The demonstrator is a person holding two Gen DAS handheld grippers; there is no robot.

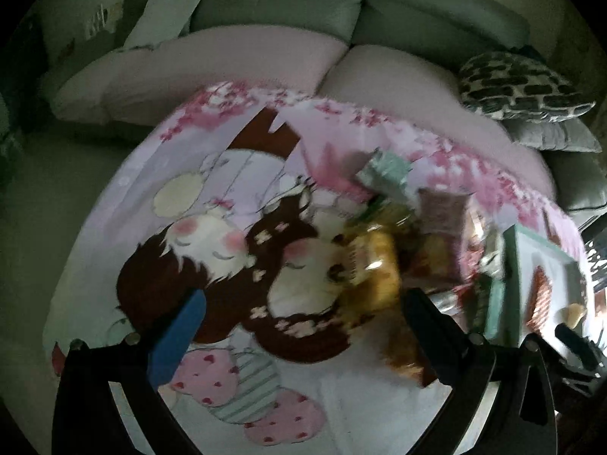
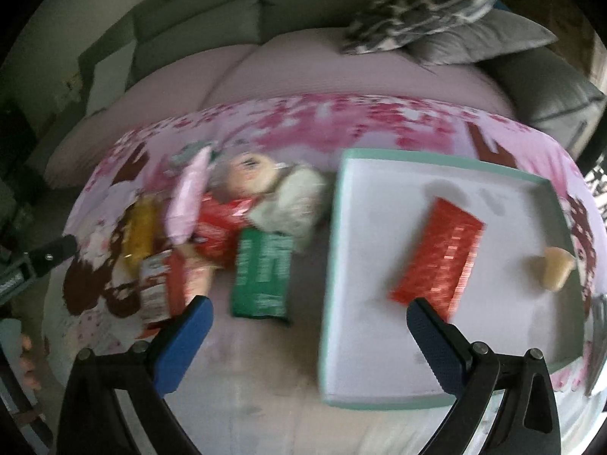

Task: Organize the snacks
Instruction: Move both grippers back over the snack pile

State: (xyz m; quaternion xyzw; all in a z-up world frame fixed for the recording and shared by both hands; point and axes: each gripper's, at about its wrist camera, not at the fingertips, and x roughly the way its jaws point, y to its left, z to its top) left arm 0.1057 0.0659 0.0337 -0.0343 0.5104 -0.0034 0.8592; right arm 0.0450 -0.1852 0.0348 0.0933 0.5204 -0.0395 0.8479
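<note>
Two claws hang released: left claw [image 1: 303,326], right claw [image 2: 309,331]. Loose snacks pile at centre-left of the right view, green packet [image 2: 261,273] nearest; teal tray [image 2: 436,404] holds a red packet [image 2: 440,256]. Overlapping wrappers risk a double grab or slip.

Dim, greenish fisheye views, motion-blurred throughout, with black vignetted corners.

black hand-held gripper [image 2: 309,337], blue pads [image 2: 178,345], silver screws
</note>
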